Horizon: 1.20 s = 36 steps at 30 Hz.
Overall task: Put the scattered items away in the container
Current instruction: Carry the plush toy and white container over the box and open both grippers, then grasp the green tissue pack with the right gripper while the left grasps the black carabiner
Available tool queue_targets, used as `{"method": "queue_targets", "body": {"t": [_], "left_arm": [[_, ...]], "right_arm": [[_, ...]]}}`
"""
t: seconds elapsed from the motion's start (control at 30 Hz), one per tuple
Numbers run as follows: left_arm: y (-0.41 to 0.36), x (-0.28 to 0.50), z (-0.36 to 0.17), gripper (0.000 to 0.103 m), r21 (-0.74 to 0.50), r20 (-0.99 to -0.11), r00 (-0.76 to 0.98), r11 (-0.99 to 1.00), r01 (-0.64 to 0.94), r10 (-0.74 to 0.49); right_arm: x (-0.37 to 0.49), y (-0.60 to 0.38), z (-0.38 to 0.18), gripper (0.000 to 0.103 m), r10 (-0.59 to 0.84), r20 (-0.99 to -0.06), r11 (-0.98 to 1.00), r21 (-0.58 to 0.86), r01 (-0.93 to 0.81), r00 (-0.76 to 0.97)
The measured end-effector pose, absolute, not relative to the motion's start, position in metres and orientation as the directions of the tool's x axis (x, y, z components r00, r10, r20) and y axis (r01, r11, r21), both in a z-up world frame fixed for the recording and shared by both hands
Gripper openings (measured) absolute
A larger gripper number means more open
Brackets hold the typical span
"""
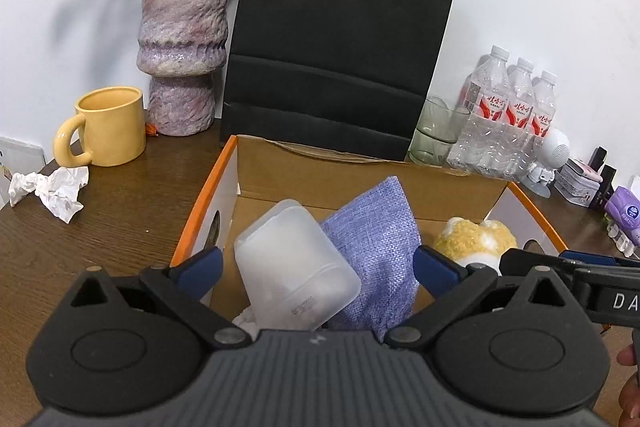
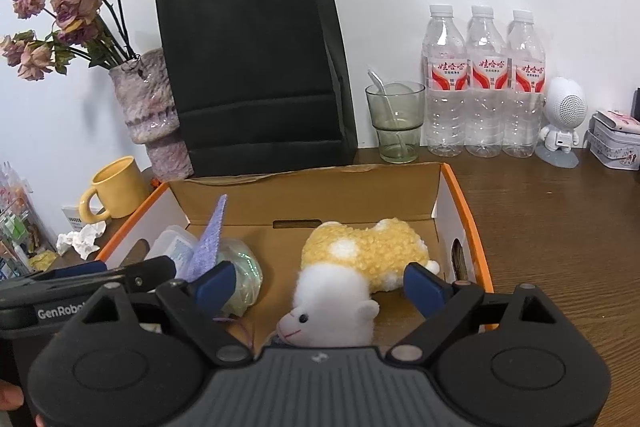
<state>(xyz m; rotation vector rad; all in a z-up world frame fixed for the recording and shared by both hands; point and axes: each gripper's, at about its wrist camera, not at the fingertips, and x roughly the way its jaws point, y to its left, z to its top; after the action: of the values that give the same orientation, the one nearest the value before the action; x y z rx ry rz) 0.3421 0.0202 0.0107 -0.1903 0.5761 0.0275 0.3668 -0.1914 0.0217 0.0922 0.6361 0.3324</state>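
Hovering over the cardboard box [image 1: 360, 167] with both tools, I have my left gripper [image 1: 318, 265] spread wide, its blue pads clear of everything. Between those pads, down in the box, a frosted plastic case [image 1: 294, 267] leans tilted against a purple woven pouch [image 1: 378, 247] that stands just to its right. My right gripper [image 2: 320, 287] is released too, jaws apart, with the plush sheep [image 2: 360, 259] lying on the box floor between them; neither pad presses on it. The sheep's white head points toward the near side, its yellow body toward the far right corner. Left of it in the right wrist view, the pouch stands on edge beside a clear round bundle [image 2: 242, 273] that I cannot identify.

Outside the box, on the wooden table [image 2: 560, 227], a crumpled tissue [image 1: 50, 191] lies at the left, near a yellow mug [image 1: 108, 127]. Behind the box stand a purple vase [image 1: 182, 47] and a black paper bag [image 1: 340, 27]. Farther right are a glass tumbler [image 2: 396, 123], three water bottles [image 2: 484, 87] and a small white robot figure [image 2: 562, 119].
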Motion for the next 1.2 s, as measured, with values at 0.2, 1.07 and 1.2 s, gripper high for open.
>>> {"method": "queue_targets", "body": {"t": [0.2,1.07,1.2], "left_arm": [[0.023,0.327,0.022,0.103,-0.180,-0.516,0.856,0.981,-0.071,-0.032],[0.104,0.159,0.002,0.100,-0.084,-0.581,0.814,0.995,-0.060,0.001],[0.110,0.154,-0.015,0.096,-0.086,-0.630,0.775,0.996,-0.023,-0.037]], "right_arm": [[0.354,-0.193,0.028,0.091,0.331,-0.557,0.944,0.183,-0.276,0.762],[0.187,-0.172,-0.001,0.092,0.342,-0.631,0.936,0.168,-0.308,0.696],[0.171,-0.156,-0.012,0.092,0.350,-0.656,0.934,0.189,-0.304,0.668]]}}
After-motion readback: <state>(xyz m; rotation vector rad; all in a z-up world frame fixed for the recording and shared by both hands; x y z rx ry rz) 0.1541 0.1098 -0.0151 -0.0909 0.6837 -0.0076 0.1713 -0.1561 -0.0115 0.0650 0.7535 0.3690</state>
